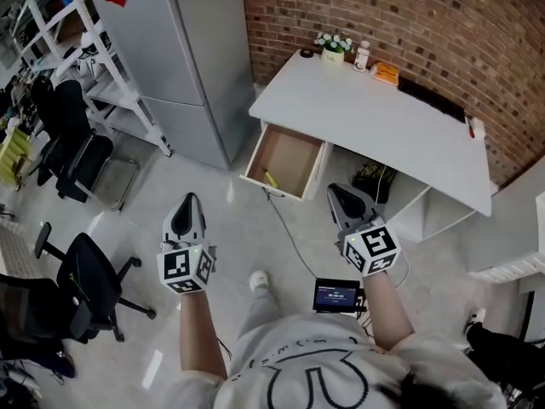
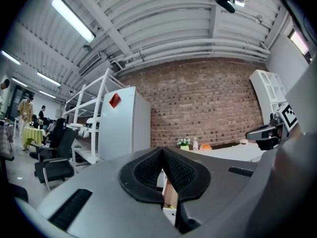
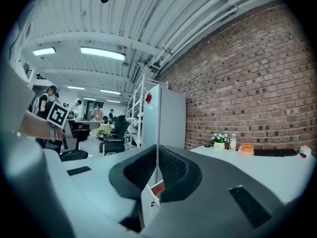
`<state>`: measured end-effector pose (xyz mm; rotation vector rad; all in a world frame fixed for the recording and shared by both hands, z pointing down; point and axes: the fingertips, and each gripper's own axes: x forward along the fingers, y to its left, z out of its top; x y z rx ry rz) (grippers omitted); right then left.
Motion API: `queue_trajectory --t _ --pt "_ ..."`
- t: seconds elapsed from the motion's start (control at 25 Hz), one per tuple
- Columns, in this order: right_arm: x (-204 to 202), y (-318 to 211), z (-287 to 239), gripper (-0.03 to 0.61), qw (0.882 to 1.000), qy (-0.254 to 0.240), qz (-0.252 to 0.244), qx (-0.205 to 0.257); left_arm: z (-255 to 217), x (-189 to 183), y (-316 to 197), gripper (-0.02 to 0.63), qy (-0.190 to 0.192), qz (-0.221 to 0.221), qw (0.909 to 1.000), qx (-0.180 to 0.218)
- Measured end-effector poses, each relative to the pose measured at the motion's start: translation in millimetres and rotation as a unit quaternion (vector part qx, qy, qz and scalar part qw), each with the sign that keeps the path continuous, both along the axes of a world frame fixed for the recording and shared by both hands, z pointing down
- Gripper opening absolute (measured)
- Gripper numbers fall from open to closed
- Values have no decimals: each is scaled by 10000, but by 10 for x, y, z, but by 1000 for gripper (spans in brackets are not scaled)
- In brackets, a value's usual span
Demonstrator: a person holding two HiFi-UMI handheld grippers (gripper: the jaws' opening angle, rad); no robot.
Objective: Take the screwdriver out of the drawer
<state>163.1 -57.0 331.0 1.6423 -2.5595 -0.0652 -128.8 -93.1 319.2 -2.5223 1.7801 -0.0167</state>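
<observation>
Since the drawer point(image 1: 289, 153) is already pulled open, that part's done, but the screwdriver point(image 1: 270, 178) (the yellow bit, I'd guess) lies inside it by the front edge. Left gripper point(image 1: 189, 199) and right gripper point(image 1: 334, 191) both hover short of the drawer, jaws pinched together on nothing. Reaching in and grabbing is all that's left. No readable writing; the little screen point(image 1: 336, 295) has text that's too tiny.

The room was bright and evenly lit by long ceiling tubes point(image 2: 73, 19), which threw pale streaks of glare on the glossy floor point(image 1: 153, 369) and left only soft shadows. Both gripper views bowed strongly outward and went black at their corners.
</observation>
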Motion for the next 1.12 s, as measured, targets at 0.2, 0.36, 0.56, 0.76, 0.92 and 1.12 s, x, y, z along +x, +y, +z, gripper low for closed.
queue_trajectory --t 0.2,0.36,0.56,0.76,0.92,1.12 --pt "-379 -845 48 25 9997 -11 188 -135 61 -322 -895 12 -9 252 9996 -162" --pt "-552 -1440 80 25 9991 19 357 -225 153 -538 -1510 12 -8 380 9988 -315" --pt "-664 -1933 147 25 9983 95 439 -367 271 -703 -2009 12 28 398 9981 -464" --pt "-762 -2225 206 25 9982 208 309 -466 343 -741 -2270 12 72 367 9978 -539" --pt "-754 -2405 315 25 9978 202 214 -597 455 -704 -2414 12 33 326 9971 -686" --pt "-634 -2697 485 25 9966 231 12 -792 548 -652 -2624 12 75 40 9970 -766"
